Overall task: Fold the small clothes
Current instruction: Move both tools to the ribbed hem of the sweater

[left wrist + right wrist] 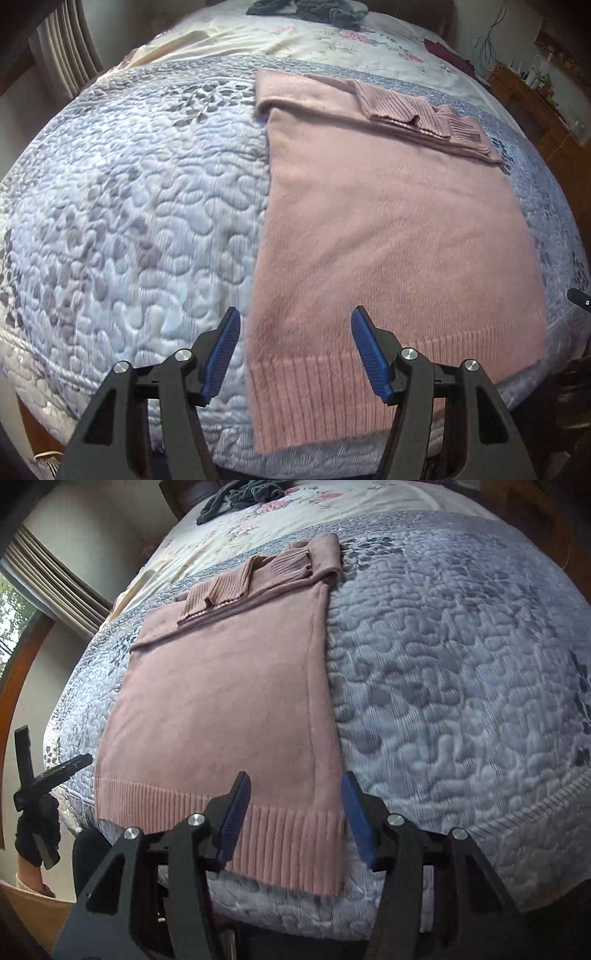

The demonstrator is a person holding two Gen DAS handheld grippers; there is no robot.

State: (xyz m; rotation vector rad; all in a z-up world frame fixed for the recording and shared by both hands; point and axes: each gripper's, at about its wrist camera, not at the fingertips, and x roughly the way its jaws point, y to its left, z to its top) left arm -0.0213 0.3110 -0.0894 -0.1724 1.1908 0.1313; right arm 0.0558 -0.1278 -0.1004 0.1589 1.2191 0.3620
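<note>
A pink sweater [391, 229] lay flat on the blue-grey quilt [129, 206] of a bed, its long axis running from 6 to 12 o'clock: ribbed hem nearest the cameras, neck end far, with the sleeves [410, 110] folded across the top. The left gripper [295, 354] hovered with fingers spread over the hem's 7 o'clock corner. The right gripper [295, 821], likewise spread and holding nothing, straddled the hem's 5 o'clock corner. Dark clothes [243, 494] lay heaped at 12 o'clock.
</note>
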